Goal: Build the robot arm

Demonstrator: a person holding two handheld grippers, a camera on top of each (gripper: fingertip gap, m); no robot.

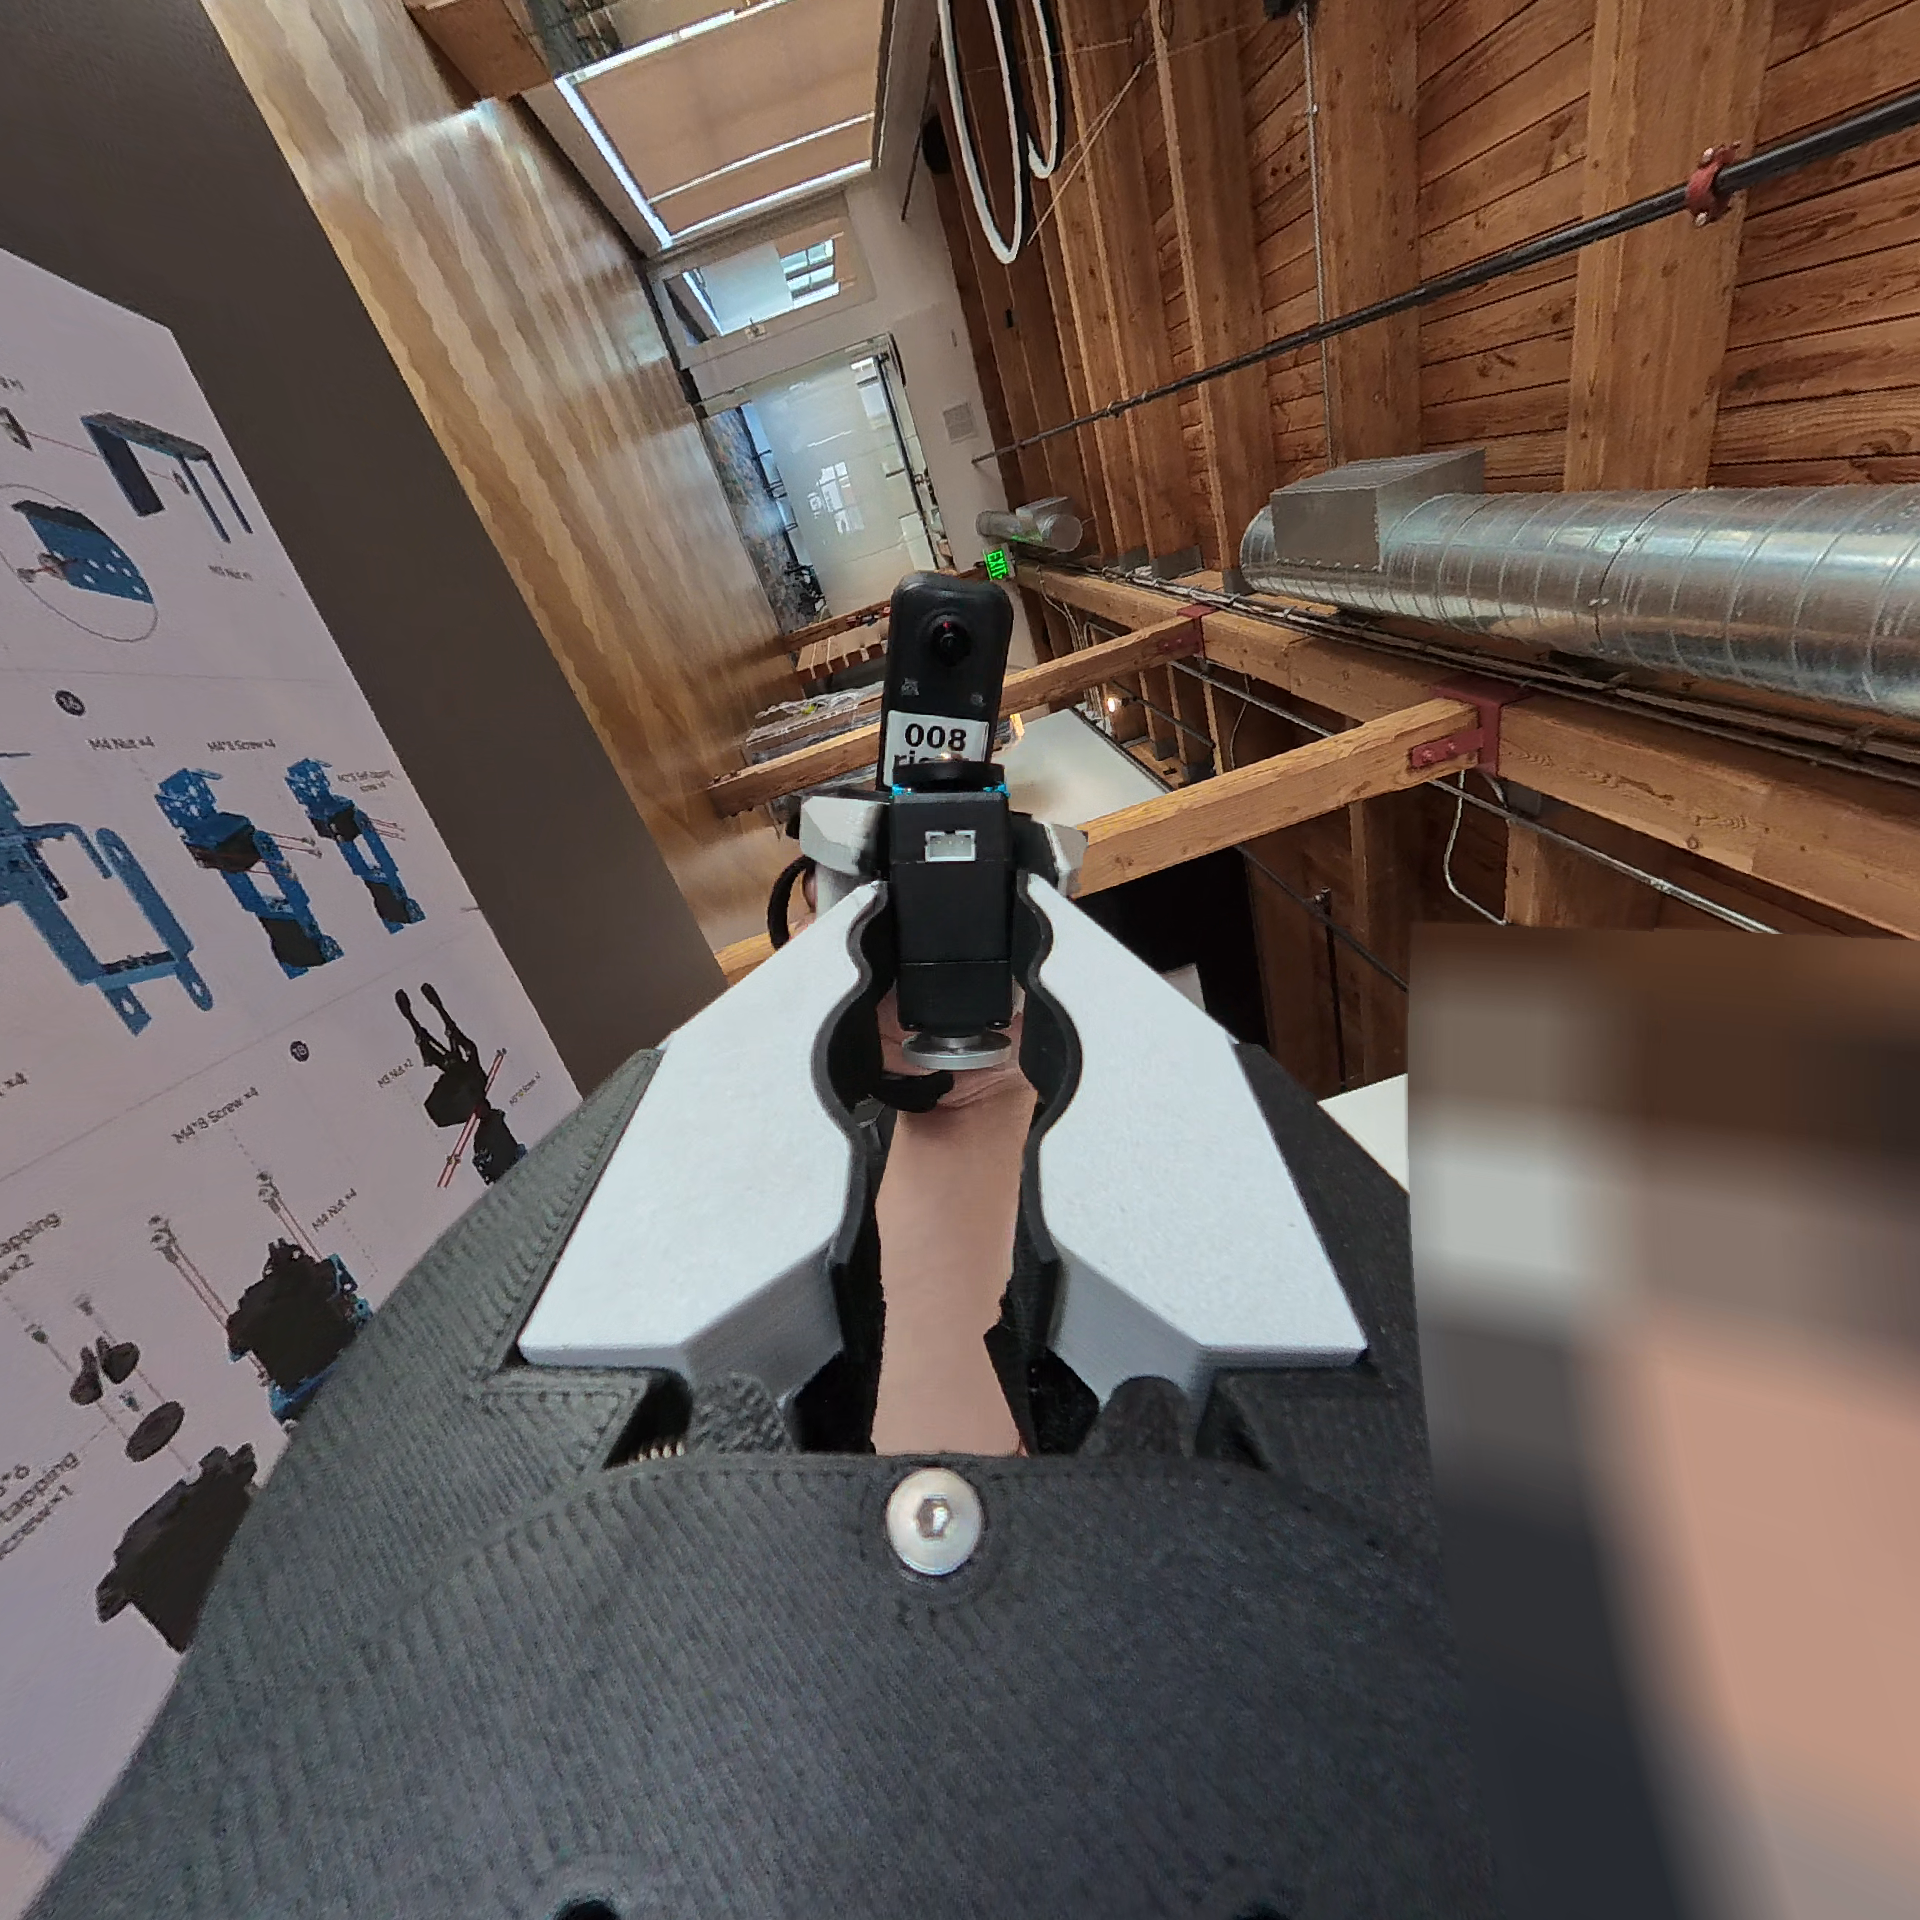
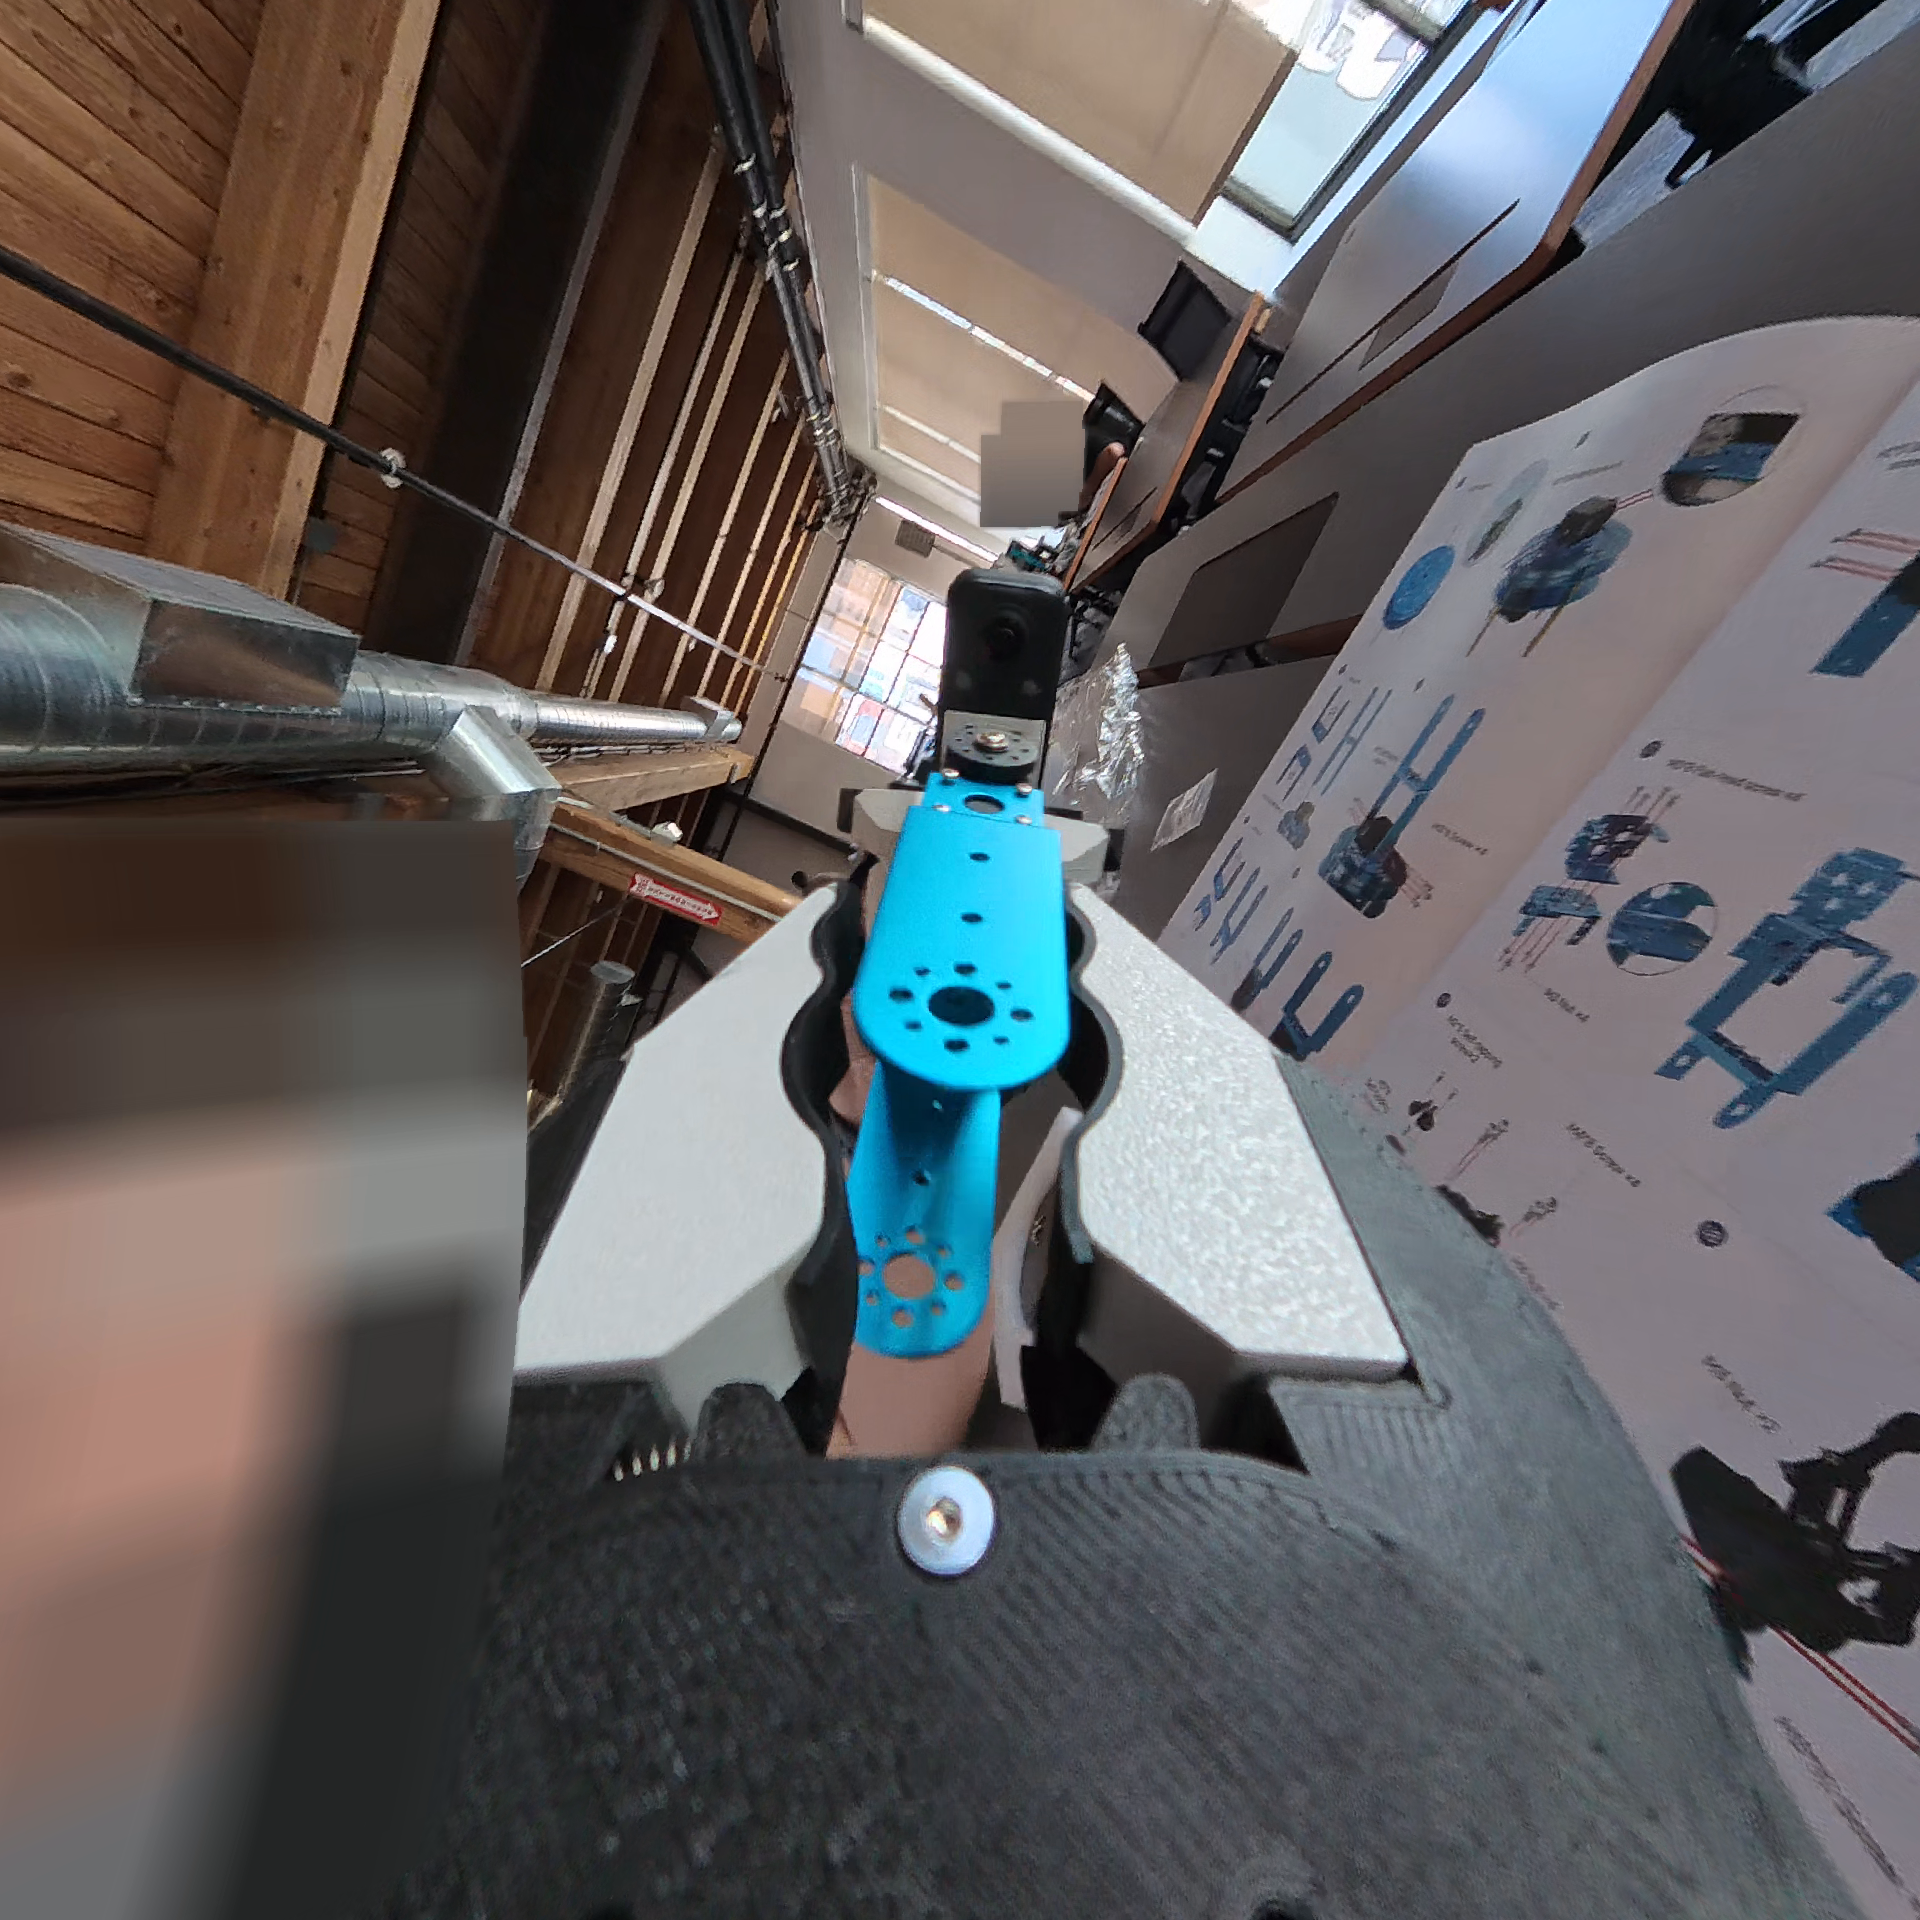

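Observation:
My left gripper (image 1: 951,906) is shut on a black servo motor (image 1: 954,966), whose silver disc points back toward the camera. The servo's far end meets a thin blue edge (image 1: 940,793) held by the right gripper (image 1: 940,831), which faces me. In the right wrist view, my right gripper (image 2: 966,904) is shut on a blue U-shaped metal bracket (image 2: 935,935) with several holes. The bracket's far end sits against a black round horn (image 2: 987,743) in the left gripper (image 2: 982,821) opposite. Both grippers are raised and tilted upward.
A white poster with assembly drawings stands beside the grippers (image 1: 208,935) (image 2: 1610,883). A person's forearm (image 1: 945,1299) shows below the fingers. A silver air duct (image 1: 1610,592), black pipes and wooden beams (image 1: 1278,790) run overhead. The grippers are tip to tip, or close to it.

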